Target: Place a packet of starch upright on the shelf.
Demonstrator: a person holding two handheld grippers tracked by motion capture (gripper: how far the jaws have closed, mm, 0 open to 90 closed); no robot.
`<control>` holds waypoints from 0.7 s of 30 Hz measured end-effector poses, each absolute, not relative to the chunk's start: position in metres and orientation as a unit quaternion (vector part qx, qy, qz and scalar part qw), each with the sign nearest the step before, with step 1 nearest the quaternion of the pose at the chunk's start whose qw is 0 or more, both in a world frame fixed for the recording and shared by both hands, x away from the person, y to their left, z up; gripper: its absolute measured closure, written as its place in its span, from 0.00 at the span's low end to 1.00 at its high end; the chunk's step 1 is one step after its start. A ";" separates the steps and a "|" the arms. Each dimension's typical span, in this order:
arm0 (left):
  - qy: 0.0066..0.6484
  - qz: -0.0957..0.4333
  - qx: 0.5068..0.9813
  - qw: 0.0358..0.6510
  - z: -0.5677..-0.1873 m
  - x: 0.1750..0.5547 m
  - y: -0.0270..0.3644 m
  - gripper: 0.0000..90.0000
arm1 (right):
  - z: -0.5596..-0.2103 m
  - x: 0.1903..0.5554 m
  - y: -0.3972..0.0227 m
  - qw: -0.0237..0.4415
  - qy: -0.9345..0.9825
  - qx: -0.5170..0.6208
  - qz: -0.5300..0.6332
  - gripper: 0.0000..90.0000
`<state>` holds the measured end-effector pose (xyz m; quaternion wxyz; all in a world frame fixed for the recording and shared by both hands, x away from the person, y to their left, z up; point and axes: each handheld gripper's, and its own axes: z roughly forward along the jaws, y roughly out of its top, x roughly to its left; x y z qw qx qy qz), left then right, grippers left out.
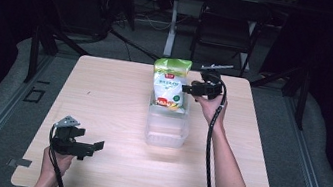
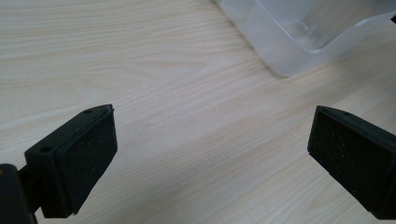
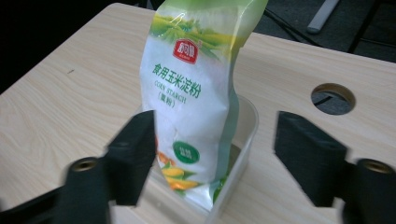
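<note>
Release of corn starch bag [image 1: 170,83] into clear tub [image 1: 166,135]

Withdraw right gripper [image 1: 190,89], jaws spread, toward 3 o'clock without tipping bag; keep left gripper [image 1: 95,148], jaws spread, parked at 7 o'clock.

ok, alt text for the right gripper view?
A corn starch bag stands upright in a clear plastic tub on a wooden table, framed by the open right gripper, whose pads are off it.

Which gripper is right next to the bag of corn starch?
The right gripper, open beside the corn starch bag standing in the clear tub. The left gripper sits far off at the table's near edge.
</note>
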<state>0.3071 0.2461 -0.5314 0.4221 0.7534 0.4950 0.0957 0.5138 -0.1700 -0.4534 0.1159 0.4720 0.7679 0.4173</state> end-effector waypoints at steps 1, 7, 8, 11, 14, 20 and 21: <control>0.495 0.097 0.754 0.422 -0.531 0.307 0.246 0.02 | -0.451 0.510 -0.171 0.118 0.770 0.469 0.416 0.28; 0.495 0.096 0.753 0.422 -0.532 0.308 0.246 0.02 | -0.435 0.482 -0.182 0.114 0.785 0.444 0.417 0.18; 0.495 0.097 0.754 0.421 -0.532 0.308 0.246 0.02 | -0.432 0.476 -0.183 0.113 0.787 0.443 0.414 0.17; 0.493 0.095 0.758 0.417 -0.531 0.308 0.246 0.02 | -0.421 0.452 -0.190 0.115 0.797 0.425 0.414 0.15; 0.493 0.095 0.758 0.417 -0.531 0.308 0.246 0.02 | -0.415 0.433 -0.196 0.115 0.801 0.416 0.414 0.14; 0.494 0.098 0.755 0.419 -0.531 0.308 0.244 0.02 | -0.410 0.385 -0.211 0.125 0.813 0.398 0.407 0.12; 0.493 0.098 0.756 0.419 -0.531 0.308 0.244 0.02 | -0.411 0.380 -0.212 0.125 0.813 0.398 0.406 0.11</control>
